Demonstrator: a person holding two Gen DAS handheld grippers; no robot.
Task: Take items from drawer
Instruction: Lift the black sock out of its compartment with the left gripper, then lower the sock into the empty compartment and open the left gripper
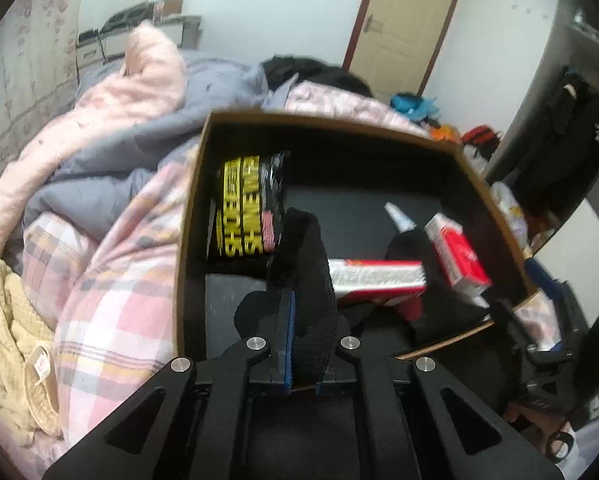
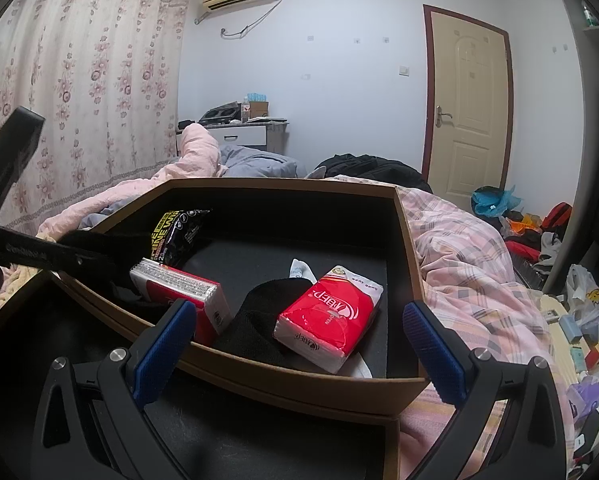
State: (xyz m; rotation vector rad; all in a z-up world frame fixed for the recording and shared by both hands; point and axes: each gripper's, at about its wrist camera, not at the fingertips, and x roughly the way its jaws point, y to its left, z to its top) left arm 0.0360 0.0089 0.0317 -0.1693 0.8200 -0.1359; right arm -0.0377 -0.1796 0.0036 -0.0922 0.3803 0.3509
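Left gripper (image 1: 304,344) clenched on black sock (image 1: 311,264), lower centre, ready to lift from drawer (image 1: 187,216); right gripper (image 2: 299,344) released, waiting at near rim.

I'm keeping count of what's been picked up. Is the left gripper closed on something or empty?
Closed on something: the left gripper pinches a black sock between its blue pads, over the drawer.

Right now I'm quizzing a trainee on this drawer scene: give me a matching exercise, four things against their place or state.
Things:
1. left gripper
2. right gripper
3. black-and-yellow packet
4. red tissue pack

Place or state:
A. lying partly on a black sock
B. open, nothing between its pads
C. shut on black cloth
D. in the far left corner of the drawer

Pairs: 1-C, 2-B, 3-D, 4-A
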